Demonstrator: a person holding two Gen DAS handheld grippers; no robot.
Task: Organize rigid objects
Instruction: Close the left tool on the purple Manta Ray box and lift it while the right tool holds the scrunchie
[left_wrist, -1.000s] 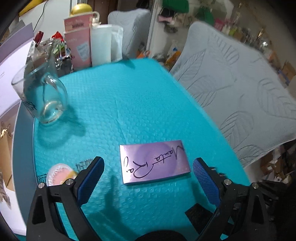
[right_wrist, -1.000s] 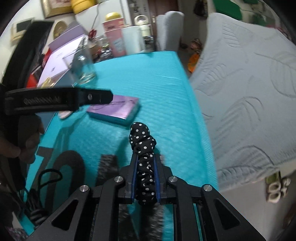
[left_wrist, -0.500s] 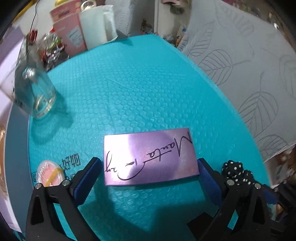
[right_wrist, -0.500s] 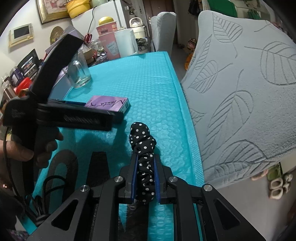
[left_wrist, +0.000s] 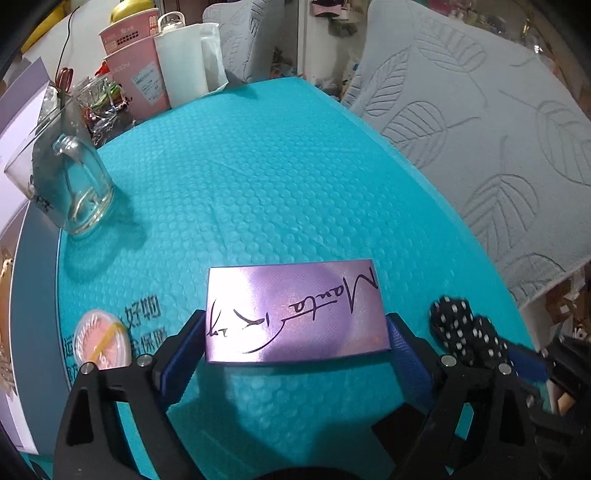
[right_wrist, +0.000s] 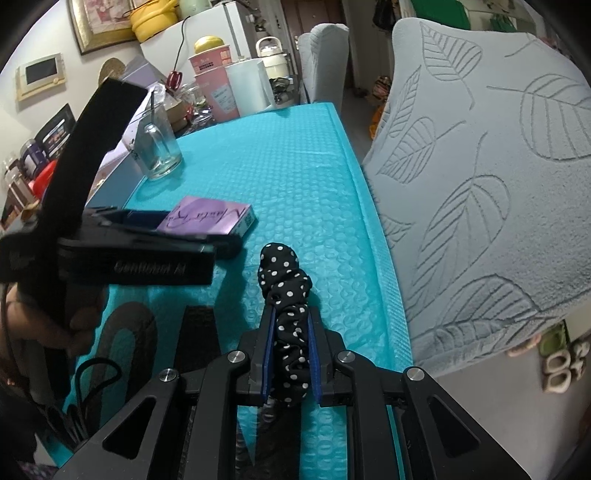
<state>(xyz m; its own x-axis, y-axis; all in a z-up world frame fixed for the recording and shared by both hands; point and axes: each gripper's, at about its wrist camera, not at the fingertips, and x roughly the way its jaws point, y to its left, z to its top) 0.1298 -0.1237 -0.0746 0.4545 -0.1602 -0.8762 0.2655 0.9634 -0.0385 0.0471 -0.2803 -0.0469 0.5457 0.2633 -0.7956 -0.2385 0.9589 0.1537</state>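
A flat purple box (left_wrist: 295, 314) with black script lies on the teal bubble mat (left_wrist: 258, 166). My left gripper (left_wrist: 295, 317) straddles it, one blue pad at each short end, and the jaws are closing with the box between them; no firm press shows. The right wrist view has the same box (right_wrist: 207, 218) with the left gripper (right_wrist: 199, 229) over it. My right gripper (right_wrist: 290, 310) is shut on a black polka-dot scrunchie (right_wrist: 286, 280), held just above the mat to the right of the box. That scrunchie (left_wrist: 461, 332) also shows in the left wrist view.
A glass jug (left_wrist: 66, 184) stands at the mat's left edge, a round pink compact (left_wrist: 101, 341) near my left finger. Pink cups (left_wrist: 136, 74) and a white cup (left_wrist: 181, 62) crowd the far end. A grey leaf-patterned chair cover (left_wrist: 480, 147) borders the right. Black cords (right_wrist: 92, 373) lie near left.
My left gripper has come forward and down over the purple box, so the box now sits between its pads, and the jaws have narrowed. The right gripper and scrunchie stayed put.
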